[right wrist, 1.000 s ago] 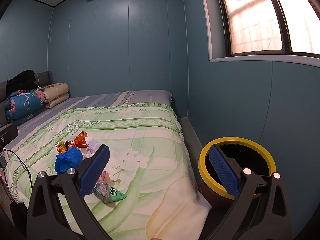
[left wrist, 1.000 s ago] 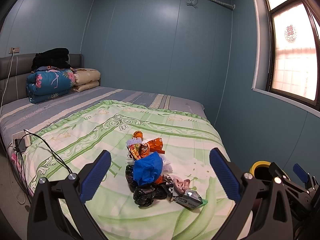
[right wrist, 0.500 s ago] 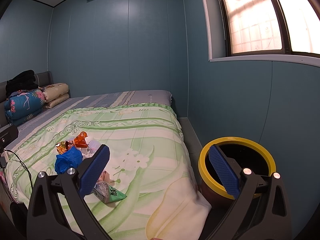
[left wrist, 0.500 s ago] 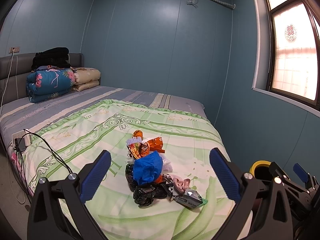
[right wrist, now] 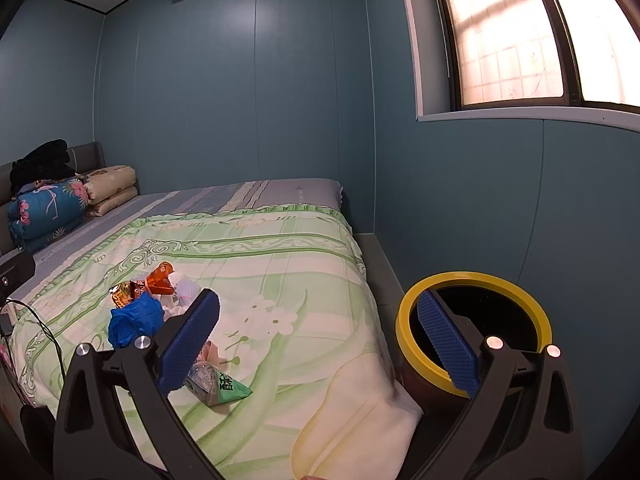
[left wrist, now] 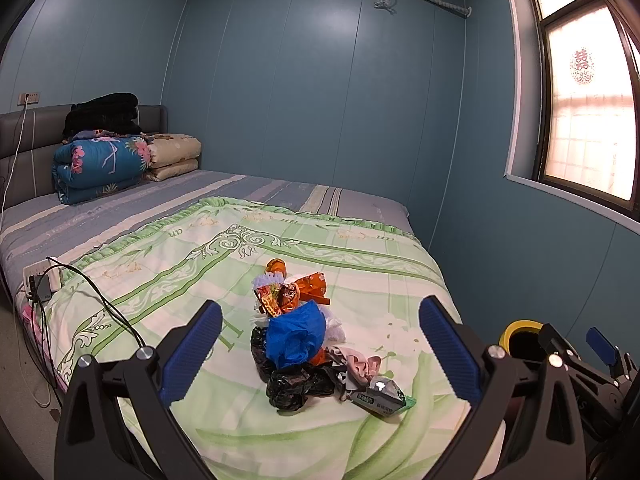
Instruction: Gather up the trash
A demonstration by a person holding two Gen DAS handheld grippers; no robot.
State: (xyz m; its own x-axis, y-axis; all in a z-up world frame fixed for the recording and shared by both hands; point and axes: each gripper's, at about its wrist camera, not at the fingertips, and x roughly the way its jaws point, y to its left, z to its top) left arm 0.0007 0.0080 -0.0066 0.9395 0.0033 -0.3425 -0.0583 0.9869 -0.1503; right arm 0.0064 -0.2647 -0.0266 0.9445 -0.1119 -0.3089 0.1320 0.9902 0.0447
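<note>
Bed (left wrist: 360,248) carried the whole trash pile (left wrist: 304,332) near its foot, nothing collected yet; yellow-rimmed bin (right wrist: 476,292) stood on the floor just beside the bed corner; blue bag (left wrist: 296,334) sat mid-pile, green packet (right wrist: 220,386) at the near edge; left gripper (left wrist: 320,352) was spread wide and empty, aimed at the pile; right gripper (right wrist: 320,344) also spread, empty; step looked like pre-grasp; next move probably called for reaching down and pinching one piece

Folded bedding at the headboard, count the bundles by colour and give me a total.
Blue floral bundle: 1
Beige bundle: 1
Black bundle: 1
Total: 3
</note>
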